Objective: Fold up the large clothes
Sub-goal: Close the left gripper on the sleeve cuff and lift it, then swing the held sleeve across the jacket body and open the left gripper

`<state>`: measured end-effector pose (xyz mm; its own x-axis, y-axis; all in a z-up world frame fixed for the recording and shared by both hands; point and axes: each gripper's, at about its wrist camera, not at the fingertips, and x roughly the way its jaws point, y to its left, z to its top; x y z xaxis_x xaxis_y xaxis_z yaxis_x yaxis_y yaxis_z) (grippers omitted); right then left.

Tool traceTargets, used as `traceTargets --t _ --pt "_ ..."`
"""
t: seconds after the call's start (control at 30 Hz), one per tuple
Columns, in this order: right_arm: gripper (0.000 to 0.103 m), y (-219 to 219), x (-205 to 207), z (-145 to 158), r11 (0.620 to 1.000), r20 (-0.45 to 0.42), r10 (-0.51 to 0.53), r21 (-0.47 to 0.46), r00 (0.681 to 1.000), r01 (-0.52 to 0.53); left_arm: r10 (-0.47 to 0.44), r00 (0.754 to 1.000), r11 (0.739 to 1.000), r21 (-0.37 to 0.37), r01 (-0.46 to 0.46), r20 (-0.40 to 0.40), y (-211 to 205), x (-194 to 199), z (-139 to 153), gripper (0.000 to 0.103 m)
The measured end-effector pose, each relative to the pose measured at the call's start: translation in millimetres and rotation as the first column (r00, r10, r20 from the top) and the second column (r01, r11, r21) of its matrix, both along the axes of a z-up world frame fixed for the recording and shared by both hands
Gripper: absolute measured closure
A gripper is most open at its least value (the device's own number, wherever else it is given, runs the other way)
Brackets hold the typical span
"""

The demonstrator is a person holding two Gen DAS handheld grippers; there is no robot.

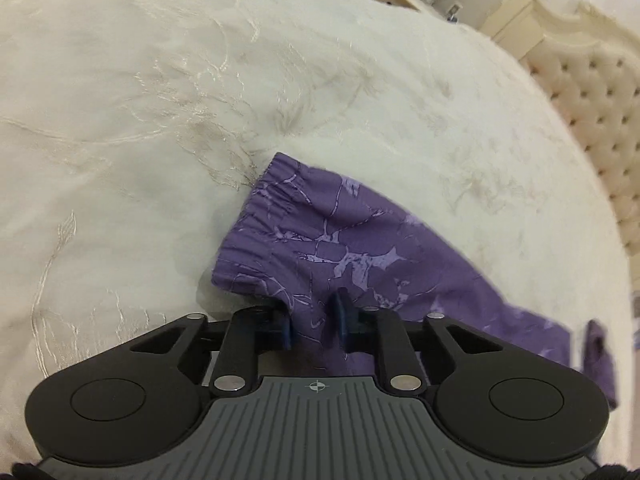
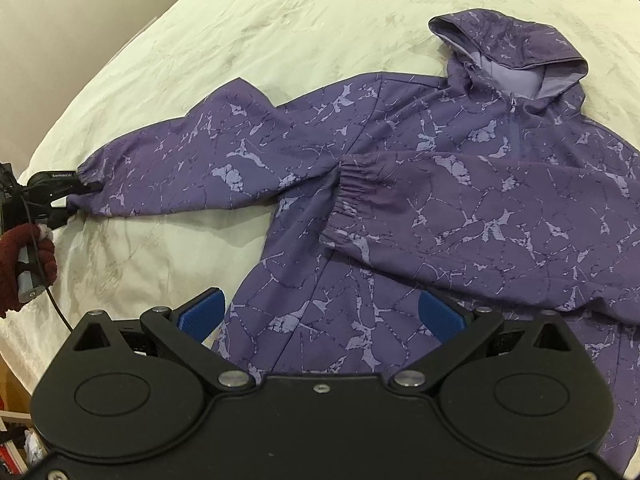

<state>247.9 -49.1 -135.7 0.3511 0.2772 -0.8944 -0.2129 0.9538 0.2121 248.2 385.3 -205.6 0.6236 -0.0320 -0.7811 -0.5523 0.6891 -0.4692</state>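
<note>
A purple hooded jacket (image 2: pixel 400 184) with a pale marbled pattern lies spread out, front side up, on a bed covered with a cream embroidered bedspread (image 2: pixel 248 28). Its hood (image 2: pixel 516 52) is open and points toward the far side of the bed, and a short zipper (image 2: pixel 513 120) runs down from the collar. One sleeve (image 2: pixel 480 216) is folded across the chest, so that its gathered elastic cuff (image 2: pixel 352 196) rests on the body of the jacket, near the middle. The other sleeve (image 2: pixel 168 172) stretches out sideways over the bedspread to the left of the right wrist view. At the end of this sleeve the left tool (image 1: pixel 314 326) is clenched on the fabric: in its own camera the two blue pads (image 1: pixel 342 316) stand close together with a fold of the sleeve just behind the cuff (image 1: pixel 260 216) pinched between them. From the right wrist view the same tool appears at the sleeve end, held by a hand in a dark red knitted glove (image 2: pixel 24 264), with a black cable (image 2: pixel 56 304) hanging from it. The right tool (image 2: pixel 320 314) is released; its blue pads stand wide apart over the lower part of the jacket, and nothing is pressed between them. A cream tufted headboard (image 1: pixel 600 120) stands at the edge of the bed in the left wrist view.
</note>
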Motion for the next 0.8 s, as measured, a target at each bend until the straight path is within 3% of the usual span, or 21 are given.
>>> traceTargets --t 0.23,0.4,0.57,0.8 --pt "0.001 -12 -9 2 1.000 0.009 -0.003 0.011 1.000 0.003 -0.065 0.992 0.994 0.091 0.056 0.104 -23 -8 56 0.093" --pt "0.001 -30 -20 3 0.999 0.021 -0.028 0.034 0.999 0.028 -0.166 0.963 0.978 0.157 0.134 0.210 -57 -9 114 0.093" --pt "0.001 -52 -33 2 0.996 0.028 -0.054 0.066 0.998 0.052 -0.286 0.905 0.951 0.212 0.227 0.315 -112 -3 167 0.093" --pt "0.001 -96 -48 1 0.992 0.054 -0.079 0.098 0.995 0.073 -0.415 0.816 0.909 0.223 0.352 0.402 -212 16 212 0.093"
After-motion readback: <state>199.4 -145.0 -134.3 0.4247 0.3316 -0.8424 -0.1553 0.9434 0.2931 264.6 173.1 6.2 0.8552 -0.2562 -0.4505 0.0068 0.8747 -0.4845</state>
